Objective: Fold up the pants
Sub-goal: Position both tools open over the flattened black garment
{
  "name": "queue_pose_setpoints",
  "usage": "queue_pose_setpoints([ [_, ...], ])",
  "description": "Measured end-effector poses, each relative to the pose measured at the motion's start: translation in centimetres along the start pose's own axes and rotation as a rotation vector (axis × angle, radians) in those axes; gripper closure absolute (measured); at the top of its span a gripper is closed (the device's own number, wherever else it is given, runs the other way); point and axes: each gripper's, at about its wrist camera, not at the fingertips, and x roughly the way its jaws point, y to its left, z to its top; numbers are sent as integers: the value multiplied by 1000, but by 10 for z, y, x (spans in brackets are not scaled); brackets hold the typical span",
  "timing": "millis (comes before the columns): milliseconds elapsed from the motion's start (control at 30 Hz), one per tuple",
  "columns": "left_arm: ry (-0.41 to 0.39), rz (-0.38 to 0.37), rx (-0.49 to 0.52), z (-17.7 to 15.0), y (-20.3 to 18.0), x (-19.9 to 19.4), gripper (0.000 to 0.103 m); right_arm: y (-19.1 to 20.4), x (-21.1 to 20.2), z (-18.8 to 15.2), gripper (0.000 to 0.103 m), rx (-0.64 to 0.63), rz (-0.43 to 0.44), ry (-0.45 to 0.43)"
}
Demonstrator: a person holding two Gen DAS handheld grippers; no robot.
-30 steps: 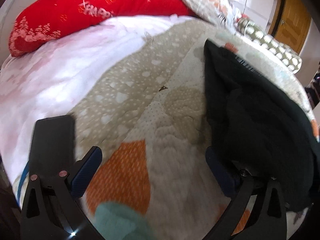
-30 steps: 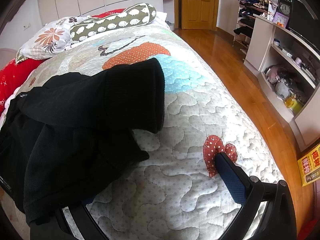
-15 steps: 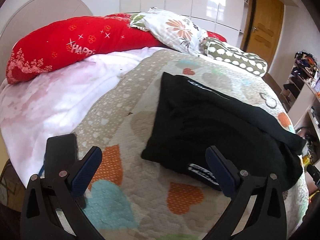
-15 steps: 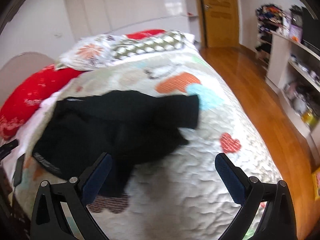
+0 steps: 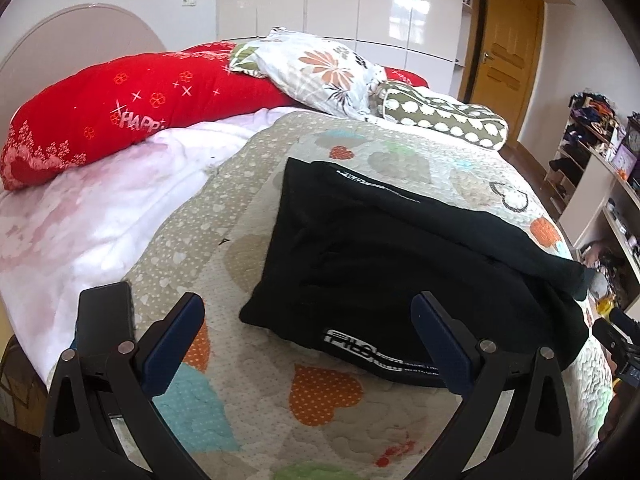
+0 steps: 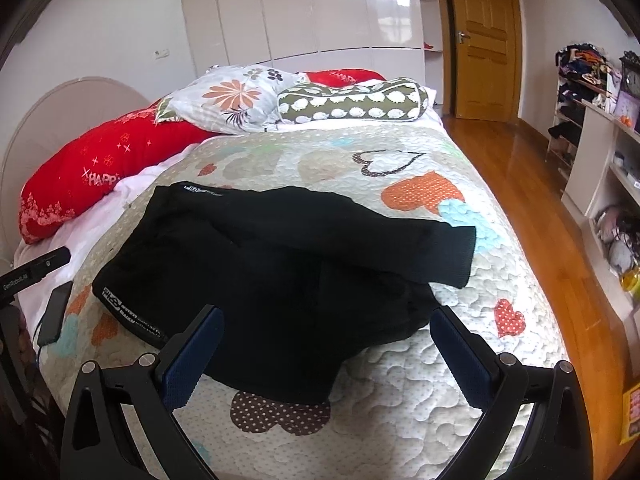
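Left tongs [image 5: 306,334] and right tongs [image 6: 326,346] both gape wide, holding nothing.

A bed covered by a quilt [image 6: 400,368] printed with coloured hearts. At its head lie a long red pillow [image 5: 120,108], a floral pillow [image 6: 232,98] and a green bolster [image 6: 352,102] with white spots. A dark phone [image 6: 56,312] rests at the quilt's left edge. Behind stands a wooden door [image 6: 484,36].

My pads [image 6: 192,356] are ribbed blue rubber on matt black plastic frames. At twelve o'clock the pants [image 6: 280,264] are matt black knit cloth on a stitched, puckered quilt [image 6: 420,368]. At two o'clock the wood floor [image 6: 520,168] shines glossy.
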Motion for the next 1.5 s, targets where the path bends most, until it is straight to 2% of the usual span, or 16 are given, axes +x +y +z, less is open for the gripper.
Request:
queue_pose_setpoints([
  [867,60,-20,36,-9,-30,26,0,0,25,-9,0,9,-36,66],
  [1500,106,-15,-2,-13,-18,44,0,1,40,-6,0,18,-26,88],
])
